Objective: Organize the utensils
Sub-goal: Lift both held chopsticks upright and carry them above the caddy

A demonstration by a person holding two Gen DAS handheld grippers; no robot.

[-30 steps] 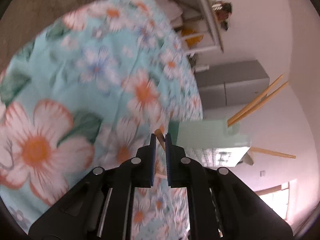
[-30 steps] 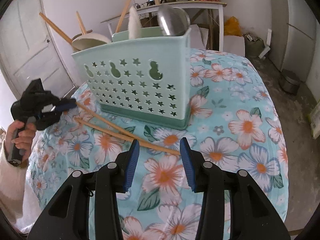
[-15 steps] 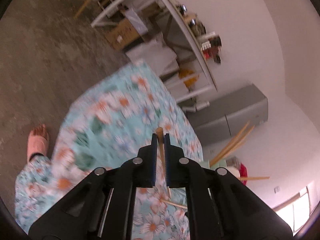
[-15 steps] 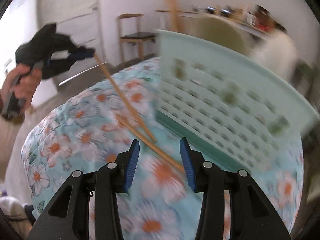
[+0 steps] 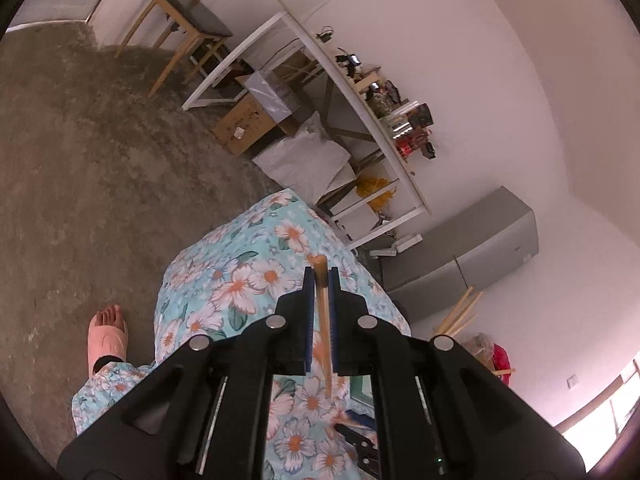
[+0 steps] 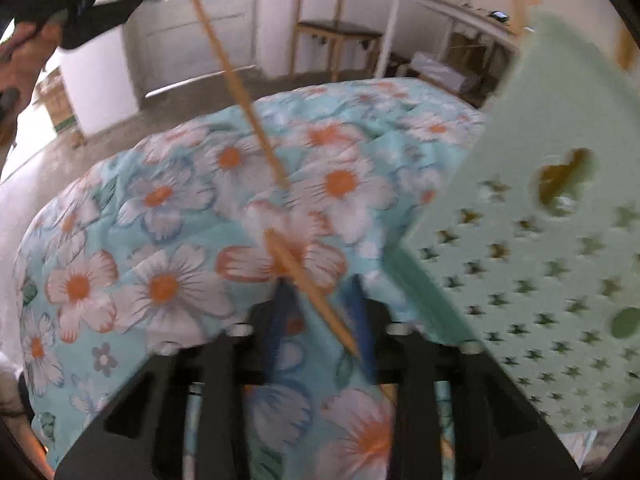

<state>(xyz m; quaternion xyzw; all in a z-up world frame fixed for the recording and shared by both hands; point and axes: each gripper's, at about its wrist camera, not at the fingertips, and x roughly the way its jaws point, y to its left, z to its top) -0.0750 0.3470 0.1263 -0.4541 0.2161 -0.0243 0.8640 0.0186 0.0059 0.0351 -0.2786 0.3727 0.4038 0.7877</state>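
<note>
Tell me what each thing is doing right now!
Left gripper: jaws shut on one chopstick, lifted off the cloth.
Right gripper: jaws closing, second chopstick lying between them; blurred.
Green caddy: standing on the cloth, holding utensils.
Flowered cloth: spread over the table.

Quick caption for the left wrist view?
Left gripper shut on a wooden chopstick, raised above the floral tablecloth.
</note>
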